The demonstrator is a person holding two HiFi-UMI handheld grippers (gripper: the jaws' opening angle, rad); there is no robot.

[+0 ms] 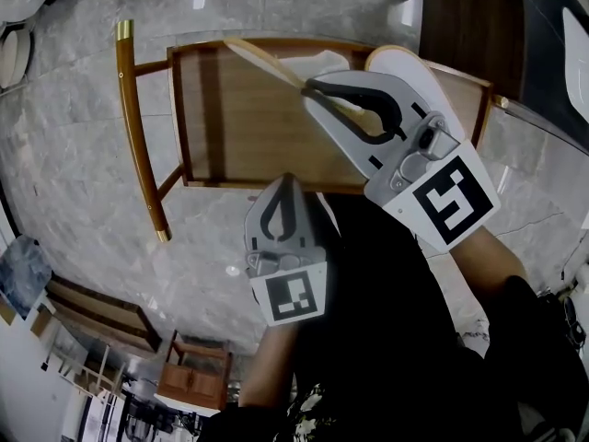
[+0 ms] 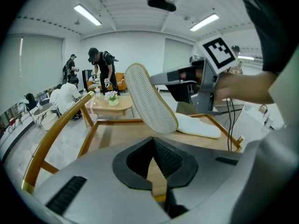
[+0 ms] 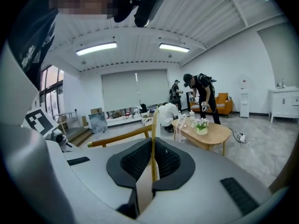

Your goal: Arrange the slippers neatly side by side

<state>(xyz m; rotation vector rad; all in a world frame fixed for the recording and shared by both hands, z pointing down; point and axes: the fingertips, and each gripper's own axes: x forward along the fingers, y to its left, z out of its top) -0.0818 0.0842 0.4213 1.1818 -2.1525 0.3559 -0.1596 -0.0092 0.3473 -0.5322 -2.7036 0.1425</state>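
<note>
My right gripper is shut on the edge of one slipper and holds it up above the wooden table. In the left gripper view this slipper shows its ribbed sole and tilts, toe down. The second slipper, white, lies flat on the table's far right; in the left gripper view this second slipper sits just behind the raised one's toe. In the right gripper view the held slipper's rim runs edge-on between the pads. My left gripper hovers at the table's near edge, shut and empty.
The table has a raised wooden rim and a curved rail with a brass tip on its left. A dark cabinet stands at the far right. Several people stand or sit around a round table with flowers in the background.
</note>
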